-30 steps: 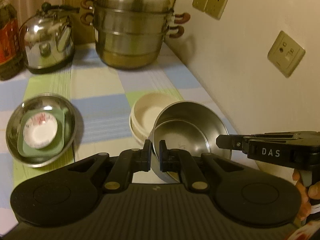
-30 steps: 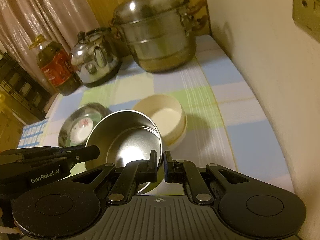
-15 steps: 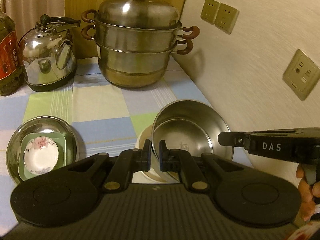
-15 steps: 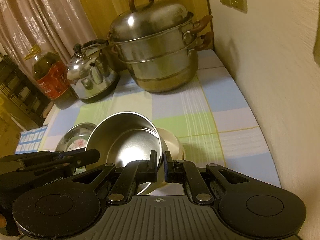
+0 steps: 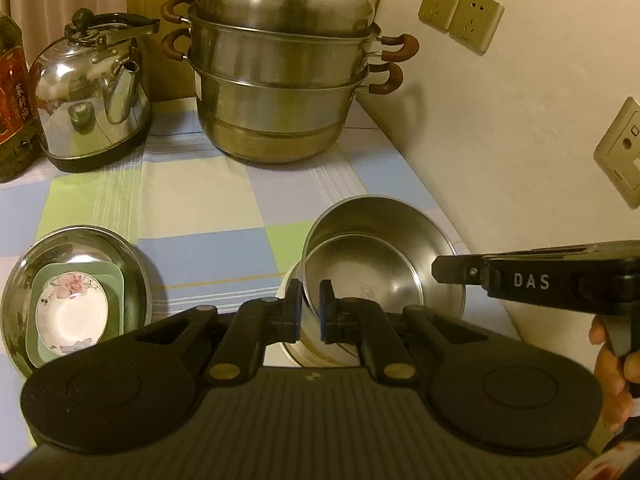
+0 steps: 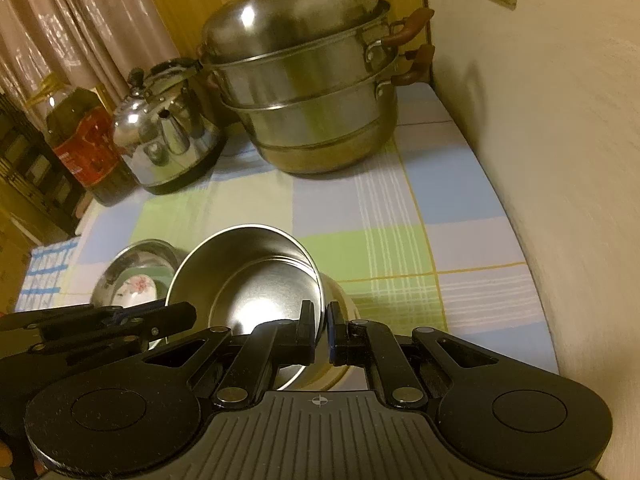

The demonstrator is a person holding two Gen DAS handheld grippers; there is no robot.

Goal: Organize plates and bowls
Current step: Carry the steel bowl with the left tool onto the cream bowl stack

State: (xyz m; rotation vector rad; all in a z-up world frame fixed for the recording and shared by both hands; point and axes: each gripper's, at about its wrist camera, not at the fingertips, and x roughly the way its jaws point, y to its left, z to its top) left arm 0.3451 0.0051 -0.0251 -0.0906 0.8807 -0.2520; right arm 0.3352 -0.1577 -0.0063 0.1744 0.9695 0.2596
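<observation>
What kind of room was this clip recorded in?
Most likely a home kitchen counter: a two-tier stainless steel steamer pot and a shiny metal kettle stand on a checked blue-and-green tablecloth, beside a large cooking oil bottle.

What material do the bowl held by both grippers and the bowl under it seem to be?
The held bowl looks like brushed steel: grey, with soft reflections and a thin rim. The cream bowl beneath it is matte and pale, perhaps plastic or ceramic; too little shows to decide.
</observation>
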